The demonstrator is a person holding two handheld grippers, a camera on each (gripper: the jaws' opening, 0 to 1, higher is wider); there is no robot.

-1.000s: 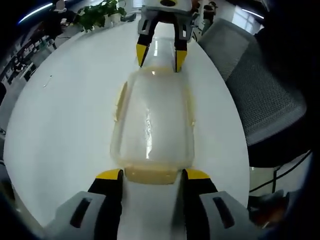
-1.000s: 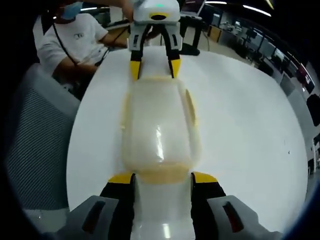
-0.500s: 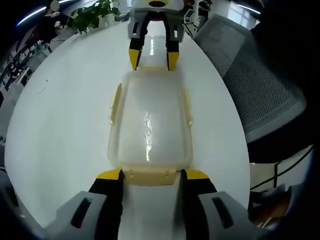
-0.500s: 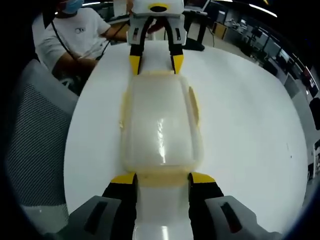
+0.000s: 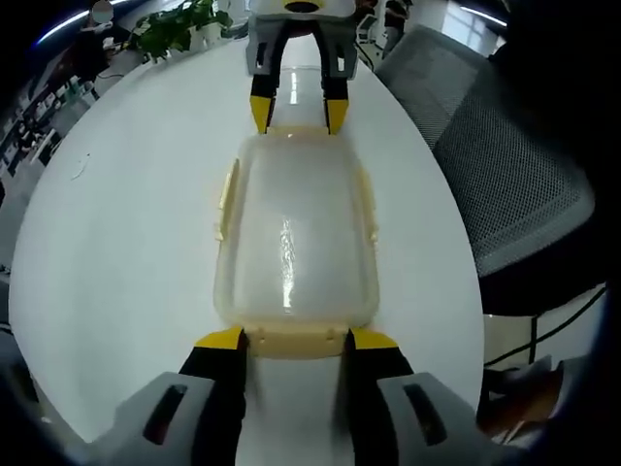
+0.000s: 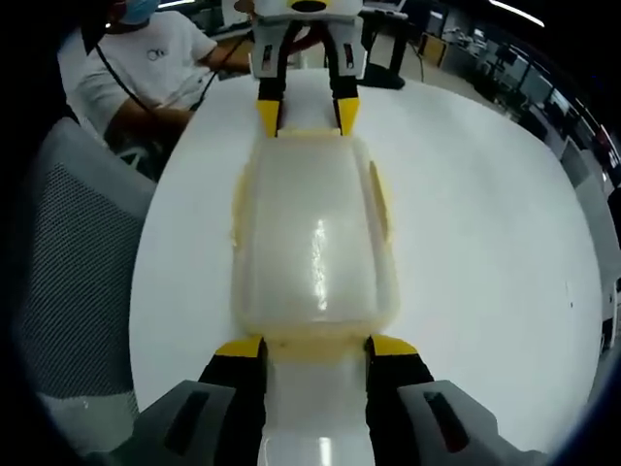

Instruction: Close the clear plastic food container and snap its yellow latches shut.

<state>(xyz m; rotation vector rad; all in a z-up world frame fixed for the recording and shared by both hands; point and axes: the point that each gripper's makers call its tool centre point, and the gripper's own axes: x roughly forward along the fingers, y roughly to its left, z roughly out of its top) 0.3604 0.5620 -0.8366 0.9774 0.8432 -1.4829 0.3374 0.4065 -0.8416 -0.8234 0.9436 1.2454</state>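
Observation:
The clear plastic container [image 5: 291,238] lies lengthwise on the white table [image 5: 116,252] with its lid on. Yellow latches show along its sides [image 5: 225,199] and at its near end [image 5: 296,342]. My left gripper [image 5: 296,340] is open, its yellow tips on either side of that near end latch. My right gripper [image 5: 296,115] faces it from the far end, also open. In the right gripper view the container [image 6: 315,243] runs away from my right gripper [image 6: 315,347], whose tips flank the end latch [image 6: 315,342]. The left gripper [image 6: 308,115] sits at the opposite end.
A grey mesh office chair [image 5: 505,165] stands close to the table's edge. Potted plants [image 5: 179,29] sit at the table's far side. A person in a white shirt [image 6: 146,68] sits beyond the table. Bare table lies on both sides of the container.
Both grippers have closed in on the container's two ends, and their tips now sit right at the end latches. The container has stayed in place on the table.

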